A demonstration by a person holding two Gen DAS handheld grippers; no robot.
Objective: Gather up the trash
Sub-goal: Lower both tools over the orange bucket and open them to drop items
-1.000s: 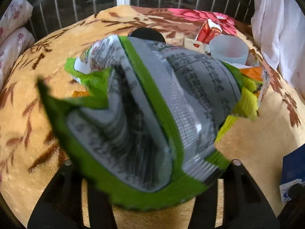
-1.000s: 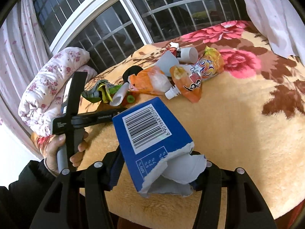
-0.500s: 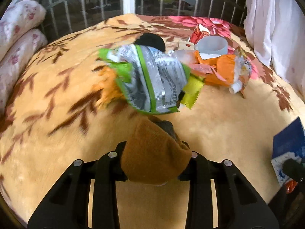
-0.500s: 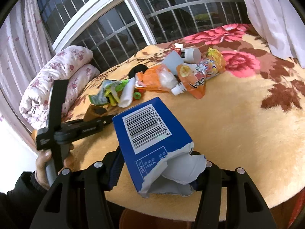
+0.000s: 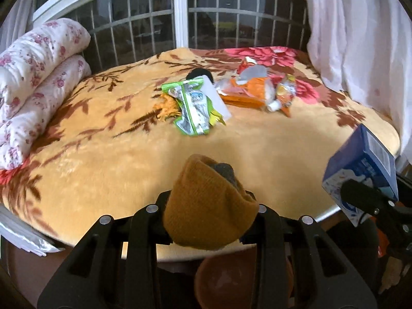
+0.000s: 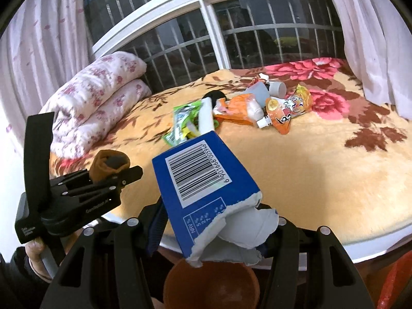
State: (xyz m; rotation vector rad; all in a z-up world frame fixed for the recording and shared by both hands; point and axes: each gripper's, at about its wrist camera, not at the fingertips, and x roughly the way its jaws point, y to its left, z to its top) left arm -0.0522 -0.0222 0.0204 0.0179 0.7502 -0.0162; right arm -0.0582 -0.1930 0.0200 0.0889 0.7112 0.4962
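A: Biggest thing first?

B: Bed [image 5: 257, 149] w/ a yellow-brown floral blanket, barred window [image 6: 257, 38] behind, curtain [image 5: 360, 38] on the right. Rolled floral quilt [image 5: 33, 77] at the bed's left edge.

A: Where's the trash?

B: Pile mid-bed, toward the window. Green wrapper [image 5: 193, 108] lies flat, a white strip overlapping it. Just right of it an orange pouch [image 6: 239, 110] w/ a grey cup [image 6: 276, 87] on its side behind. A spouted pouch [image 6: 288, 114] rests against those. Small black round thing [image 6: 213, 94] behind the wrapper, can't say what it is.

A: Bin?

B: Brown-orange bucket [image 6: 211, 283] on the floor at the bed's near edge, below both tools. Looks empty, but the view's dim so prob. not certain.

A: Right gripper?

B: Right gripper [image 6: 213, 229] is clamped on a torn blue carton [image 6: 203, 180], barcode side up, ragged end toward the camera. It's held in the air over the bucket, off the bed.

A: And the left?

B: Left gripper [image 5: 208, 211] pinches a balled brown sock [image 5: 206, 206], grey bit poking out the top. Also off the bed, above the bucket rim. The two tools are near each other, not touching; the person's hand shows under the left one in the right cam.
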